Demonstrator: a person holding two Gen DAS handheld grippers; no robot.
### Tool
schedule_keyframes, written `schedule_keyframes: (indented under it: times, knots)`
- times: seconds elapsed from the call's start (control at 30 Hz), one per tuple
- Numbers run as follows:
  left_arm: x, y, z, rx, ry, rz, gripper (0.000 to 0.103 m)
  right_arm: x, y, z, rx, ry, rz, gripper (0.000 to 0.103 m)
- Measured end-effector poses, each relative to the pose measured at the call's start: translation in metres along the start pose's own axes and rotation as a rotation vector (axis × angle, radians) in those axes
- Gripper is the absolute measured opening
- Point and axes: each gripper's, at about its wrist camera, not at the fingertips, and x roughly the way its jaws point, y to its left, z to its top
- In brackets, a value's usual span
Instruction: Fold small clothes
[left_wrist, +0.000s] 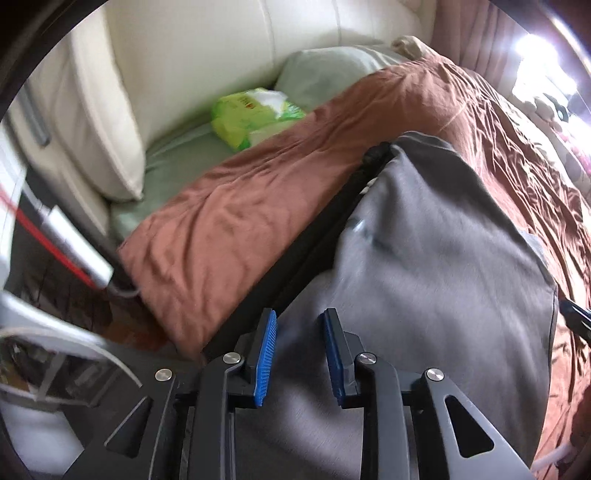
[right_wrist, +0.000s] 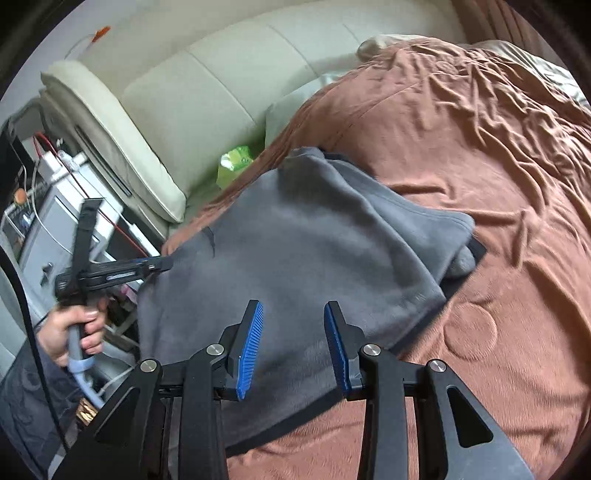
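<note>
Rumpled brown bedspread (right_wrist: 480, 155) supports the grey garment (right_wrist: 295, 240), folded and overhanging the bed edge. Left gripper (left_wrist: 299, 332) and right gripper (right_wrist: 293, 325) hover over it, jaws parted, holding nothing. Risk: unsupported cloth near the edge may slide off or unfold if dragged.

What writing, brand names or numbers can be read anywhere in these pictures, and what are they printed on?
None can be read.
Green packet by the pillow: a small red and yellow print patch, too blurred to read.
Grey garment, brown blanket, and both grippers: no lettering shows.
</note>
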Motion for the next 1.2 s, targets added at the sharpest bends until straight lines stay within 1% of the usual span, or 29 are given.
schedule_keyframes:
  times: [0.1, 0.17, 0.23, 0.3, 0.33, 0.37, 0.43, 0.47, 0.53, 0.67, 0.73, 0.83, 0.9, 0.93, 0.97, 1.0, 1.03, 1.07, 1.13, 1.2]
  knots:
    - [-0.001, 0.006, -0.011, 0.003, 0.009, 0.028, 0.028, 0.012, -0.004, 0.005, -0.005, 0.014, -0.050, 0.032]
    - [-0.001, 0.010, -0.016, -0.001, 0.012, 0.038, 0.028, 0.018, -0.007, 0.007, -0.006, 0.024, -0.105, 0.032]
    - [-0.002, 0.010, -0.021, 0.008, 0.015, 0.066, 0.028, 0.025, -0.012, 0.008, 0.000, 0.046, -0.160, 0.032]
    - [-0.004, 0.009, -0.024, 0.019, 0.014, 0.108, 0.028, 0.028, -0.018, 0.005, 0.008, 0.068, -0.180, 0.032]
    - [-0.005, 0.010, -0.026, 0.021, 0.019, 0.125, 0.028, 0.028, -0.019, 0.004, 0.005, 0.076, -0.190, 0.029]
    - [-0.005, 0.011, -0.028, 0.020, 0.027, 0.137, 0.028, 0.027, -0.020, 0.002, -0.001, 0.084, -0.208, 0.029]
    - [-0.007, 0.014, -0.032, 0.011, 0.033, 0.137, 0.028, 0.023, -0.021, 0.001, -0.008, 0.092, -0.240, 0.029]
    - [-0.009, 0.013, -0.033, 0.014, 0.035, 0.143, 0.028, 0.019, -0.021, 0.001, -0.007, 0.095, -0.250, 0.029]
    - [-0.014, 0.013, -0.034, 0.009, 0.037, 0.154, 0.028, 0.007, -0.022, 0.003, 0.008, 0.091, -0.236, 0.029]
    - [-0.032, 0.010, -0.036, -0.013, 0.023, 0.134, 0.028, -0.025, -0.013, 0.004, -0.003, 0.065, -0.217, 0.029]
    - [-0.043, 0.005, -0.036, -0.018, 0.009, 0.120, 0.029, -0.042, -0.004, 0.005, -0.033, 0.059, -0.230, 0.031]
    - [-0.062, -0.007, -0.037, -0.018, -0.022, 0.090, 0.043, -0.070, 0.008, 0.001, -0.086, 0.043, -0.243, 0.031]
    - [-0.075, -0.019, -0.040, -0.006, -0.047, 0.083, 0.059, -0.092, 0.015, -0.004, -0.108, 0.030, -0.257, 0.031]
    - [-0.081, -0.026, -0.041, 0.001, -0.061, 0.085, 0.063, -0.101, 0.017, -0.006, -0.111, 0.025, -0.262, 0.035]
    - [-0.088, -0.032, -0.044, 0.005, -0.079, 0.089, 0.077, -0.114, 0.020, -0.009, -0.110, 0.018, -0.266, 0.048]
    - [-0.095, -0.038, -0.048, 0.002, -0.099, 0.082, 0.090, -0.123, 0.021, -0.011, -0.111, 0.011, -0.268, 0.057]
    - [-0.103, -0.045, -0.053, -0.004, -0.117, 0.071, 0.095, -0.134, 0.023, -0.015, -0.112, 0.003, -0.272, 0.076]
    - [-0.109, -0.050, -0.056, -0.008, -0.131, 0.065, 0.100, -0.144, 0.024, -0.019, -0.115, -0.004, -0.274, 0.089]
    - [-0.123, -0.062, -0.066, -0.019, -0.165, 0.050, 0.102, -0.165, 0.026, -0.028, -0.123, -0.005, -0.288, 0.092]
    - [-0.134, -0.073, -0.077, -0.037, -0.189, 0.039, 0.103, -0.184, 0.027, -0.038, -0.123, -0.007, -0.310, 0.097]
